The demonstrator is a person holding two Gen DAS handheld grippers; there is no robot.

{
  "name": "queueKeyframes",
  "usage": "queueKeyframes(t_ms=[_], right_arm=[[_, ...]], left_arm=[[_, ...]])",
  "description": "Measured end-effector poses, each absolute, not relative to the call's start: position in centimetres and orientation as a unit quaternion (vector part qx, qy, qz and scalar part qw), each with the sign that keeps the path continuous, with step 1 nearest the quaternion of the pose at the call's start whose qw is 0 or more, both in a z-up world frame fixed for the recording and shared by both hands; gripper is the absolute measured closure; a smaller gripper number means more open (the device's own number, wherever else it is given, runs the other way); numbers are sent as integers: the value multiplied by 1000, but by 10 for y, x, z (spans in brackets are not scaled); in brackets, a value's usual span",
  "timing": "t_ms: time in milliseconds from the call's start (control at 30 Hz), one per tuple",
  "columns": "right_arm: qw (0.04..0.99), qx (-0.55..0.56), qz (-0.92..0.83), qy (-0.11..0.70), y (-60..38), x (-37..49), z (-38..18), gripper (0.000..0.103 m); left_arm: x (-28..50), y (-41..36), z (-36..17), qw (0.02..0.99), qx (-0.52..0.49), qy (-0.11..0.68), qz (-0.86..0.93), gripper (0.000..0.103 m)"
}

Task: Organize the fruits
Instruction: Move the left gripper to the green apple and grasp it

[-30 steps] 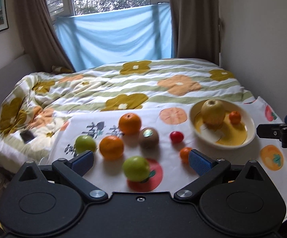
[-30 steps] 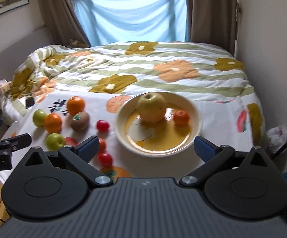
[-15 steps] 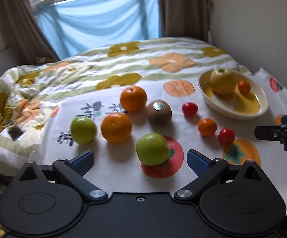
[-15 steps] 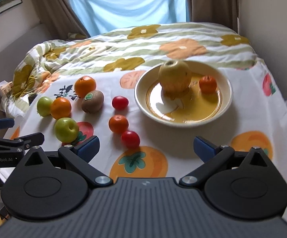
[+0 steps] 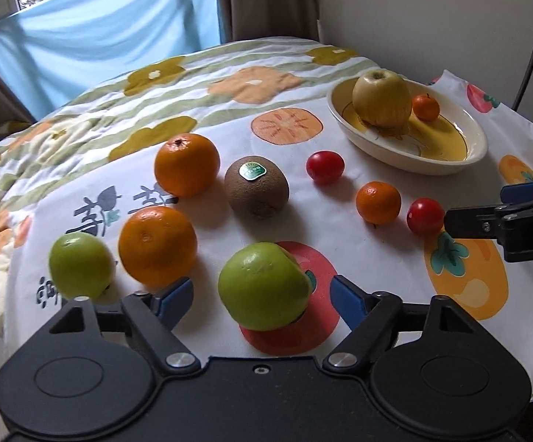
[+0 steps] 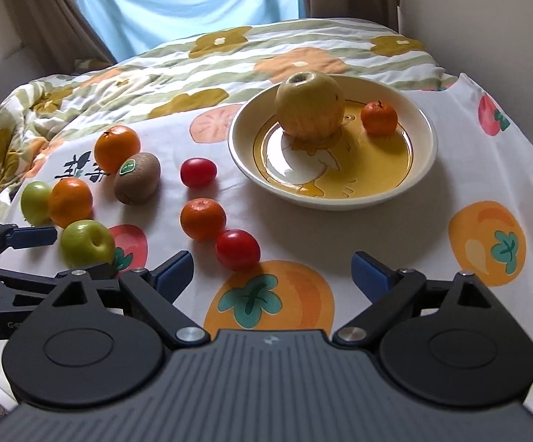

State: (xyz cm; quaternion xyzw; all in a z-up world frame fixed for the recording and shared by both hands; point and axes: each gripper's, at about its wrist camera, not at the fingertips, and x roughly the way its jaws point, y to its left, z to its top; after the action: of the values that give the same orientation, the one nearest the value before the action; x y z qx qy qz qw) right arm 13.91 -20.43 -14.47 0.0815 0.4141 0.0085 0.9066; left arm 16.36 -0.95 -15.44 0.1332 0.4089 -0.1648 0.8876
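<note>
The near green apple (image 5: 264,287) hides its own underside and part of the red print behind it. Left of that apple, the far green apple (image 5: 80,265) is blurred. In the right wrist view, the picture's left edge cuts the left gripper (image 6: 27,254), and the orange (image 6: 70,202) partly covers the far apple.

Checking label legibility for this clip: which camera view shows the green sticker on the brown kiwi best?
The left wrist view: the green sticker faces the lens on top of the brown kiwi, close and central. The right wrist view shows the same sticker smaller and angled, off to the left.
</note>
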Motion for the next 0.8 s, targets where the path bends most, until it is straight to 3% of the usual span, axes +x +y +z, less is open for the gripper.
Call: queueKeyframes(t_ms=[133, 333, 500, 800], right_arm=[[905, 70, 2, 420, -196, 142, -149, 2], [900, 68, 3, 431, -188, 147, -154, 18], [900, 57, 5, 433, -185, 150, -157, 18], [899, 39, 20, 437, -178, 160, -165, 29]], left_arm=[[170, -8, -161, 880, 133, 419, -180, 43], [170, -4, -160, 878, 128, 420, -192, 43], [169, -2, -161, 877, 125, 420, -195, 43], [165, -1, -161, 879, 119, 423, -187, 43]])
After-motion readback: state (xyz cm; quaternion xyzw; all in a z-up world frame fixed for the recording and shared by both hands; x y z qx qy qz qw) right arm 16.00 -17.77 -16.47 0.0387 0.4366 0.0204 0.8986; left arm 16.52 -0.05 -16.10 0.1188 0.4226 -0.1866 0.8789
